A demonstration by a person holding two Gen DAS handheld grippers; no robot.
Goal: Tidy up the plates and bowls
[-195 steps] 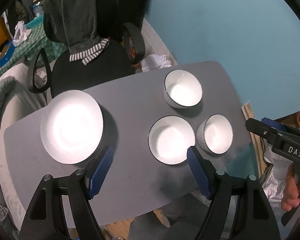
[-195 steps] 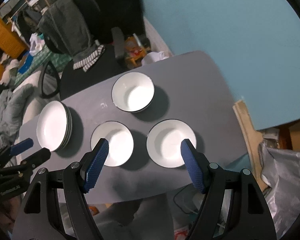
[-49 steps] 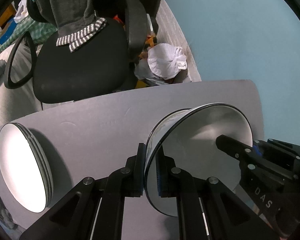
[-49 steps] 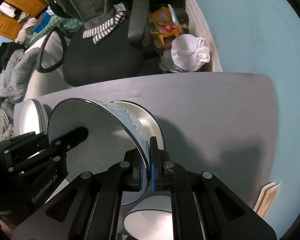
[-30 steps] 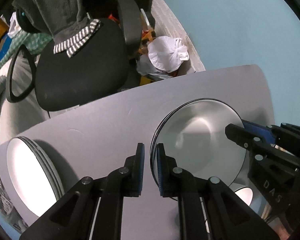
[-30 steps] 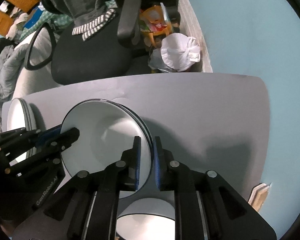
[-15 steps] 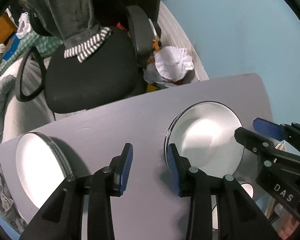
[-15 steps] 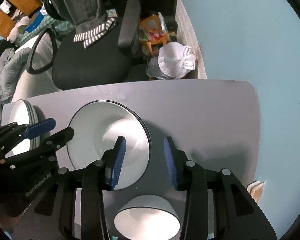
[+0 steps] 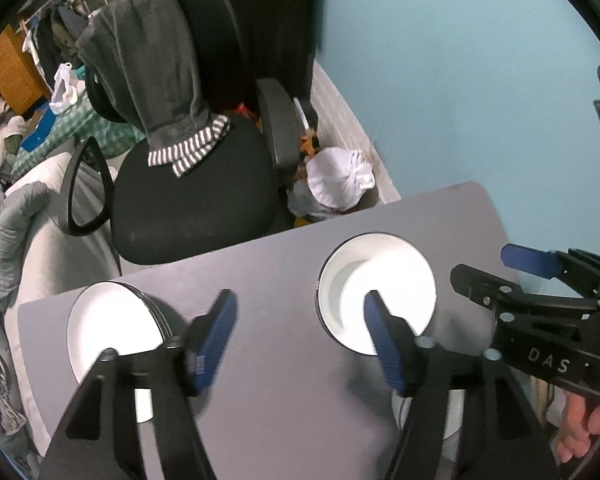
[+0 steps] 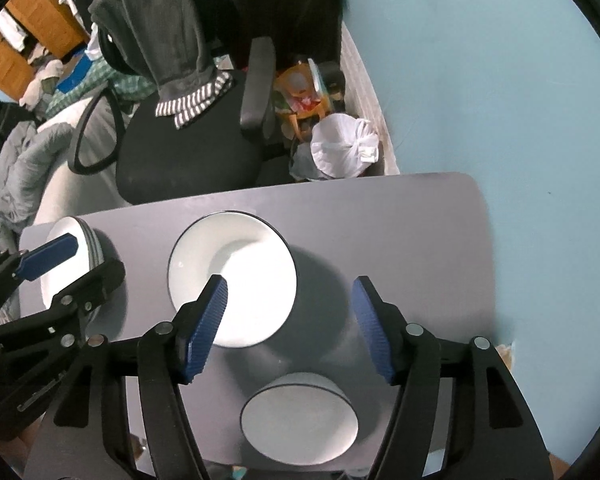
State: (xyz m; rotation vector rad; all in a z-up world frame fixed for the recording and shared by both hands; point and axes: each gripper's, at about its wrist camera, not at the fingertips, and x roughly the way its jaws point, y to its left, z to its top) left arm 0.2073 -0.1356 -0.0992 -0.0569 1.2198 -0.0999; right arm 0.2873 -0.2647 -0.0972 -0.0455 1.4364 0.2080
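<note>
**Bowls nested, tongs letting go; one small bowl left**

The nested bowls point(image 10: 232, 276) sit near the middle of the grey surface point(image 10: 400, 240), white with a dark rim; a second rim line under the top one suggests at least two are stacked, though the exact count cannot be told. Taking this stack as the landmark: the stack of plates point(image 10: 70, 264) lies well to its left, at the surface's left edge, and a single small bowl point(image 10: 300, 424) stands just in front of it, toward the person, apart from it and upright.

Both tongs hang above the stack and touch nothing. The right tongs point(image 10: 290, 320) point nearly straight down, the blue pads spreading with only bare surface and the stack's right rim showing between them. The left tongs point(image 9: 300, 336) stand over the surface just left of the stack, their jaws likewise opening and empty. A hand point(image 9: 580, 424) shows at the handle of the right tongs in the left wrist view.

By my reading, the step in hand is the release after nesting one bowl into another. The small bowl in front is the last loose piece, so the next move probably calls for bringing the tongs down over its rim, clamping on the wall, lifting it clear and lowering it centred into the stack so it seats without tilting.

Behind the stack, past the far edge, stands a black office chair point(image 10: 188, 152) with a grey garment point(image 10: 152, 20) draped on it.
</note>
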